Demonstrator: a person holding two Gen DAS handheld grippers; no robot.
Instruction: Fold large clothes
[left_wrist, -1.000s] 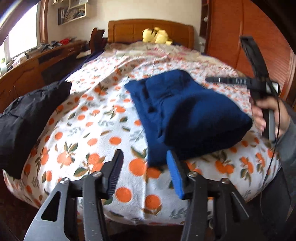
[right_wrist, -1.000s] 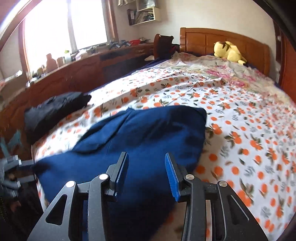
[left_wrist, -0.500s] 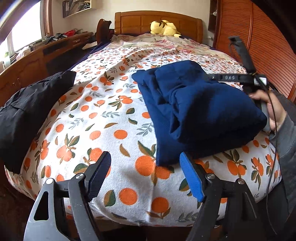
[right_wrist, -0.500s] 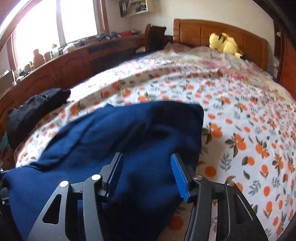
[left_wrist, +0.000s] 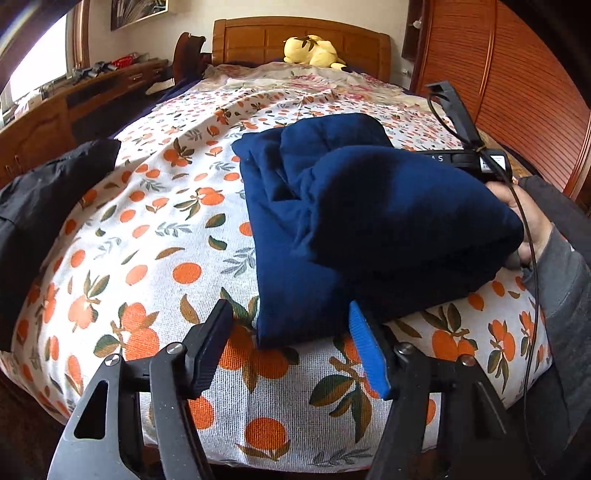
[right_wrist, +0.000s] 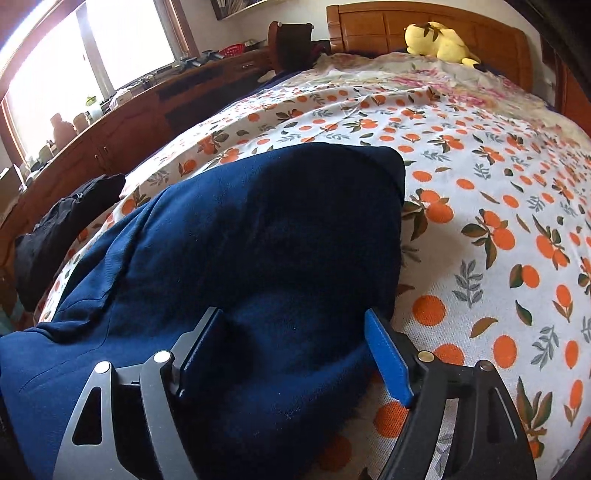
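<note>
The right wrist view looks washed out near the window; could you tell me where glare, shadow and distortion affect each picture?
Right wrist view: the window is blown out white, and the blue garment carries a dark shadow at its middle. Left wrist view: lighting is more even, with only a sliver of bright window, and the garment's folds fall into shadow. Both views: fisheye bulges the bed and darkens the corners.

Daylight glares through the window (right_wrist: 74, 74) (overexposed); fisheye edges bend and darken.

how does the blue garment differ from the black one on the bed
The blue garment is folded into a thick stack mid-bed near the foot; the black garment lies crumpled at the bed's left edge. The blue one sits right before both grippers; the black one is off aside. Both rest on the orange-print sheet.
</note>
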